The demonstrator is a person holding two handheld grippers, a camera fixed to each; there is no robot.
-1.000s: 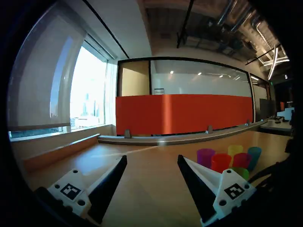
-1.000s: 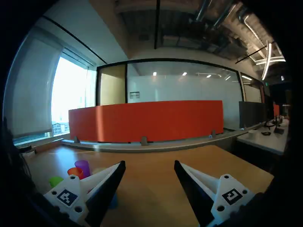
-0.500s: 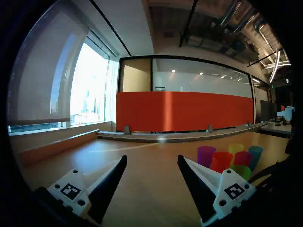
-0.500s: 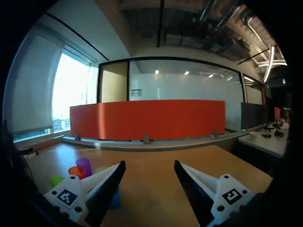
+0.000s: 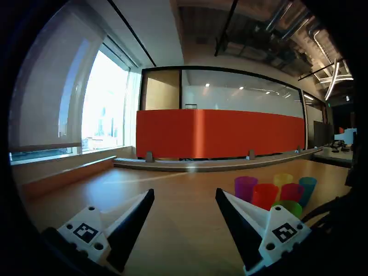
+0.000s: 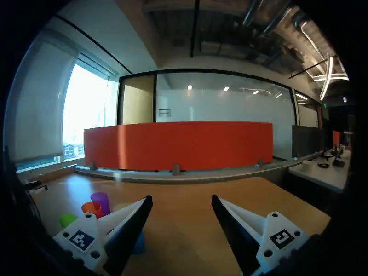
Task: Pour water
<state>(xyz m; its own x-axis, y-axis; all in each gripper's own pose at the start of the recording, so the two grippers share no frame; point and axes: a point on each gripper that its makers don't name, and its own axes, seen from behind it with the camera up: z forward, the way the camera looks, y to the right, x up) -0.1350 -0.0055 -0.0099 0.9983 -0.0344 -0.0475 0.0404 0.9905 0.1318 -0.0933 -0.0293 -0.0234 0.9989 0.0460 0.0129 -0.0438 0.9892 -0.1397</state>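
Left gripper view: the left gripper [image 5: 184,190] is spread wide and holds nothing, with a square coded marker [image 5: 85,232] on its finger. The coloured cups [image 5: 266,195] cluster toward the desk [image 5: 184,230]'s right edge, partly behind a finger.
Right gripper view: the right gripper [image 6: 181,197] is spread wide. The coloured cups [image 6: 94,208] stand at the left, half hidden by its finger.

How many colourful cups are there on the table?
6, bunched on the table: purple cup leftmost, orange cup beside it, yellow cup behind, pink cup, teal cup rightmost, green cup nearest. Others may be hidden.

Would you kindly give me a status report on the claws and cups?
Left claw open; right claw open. Cups clustered on table, ungrasped. No obstruction seen.
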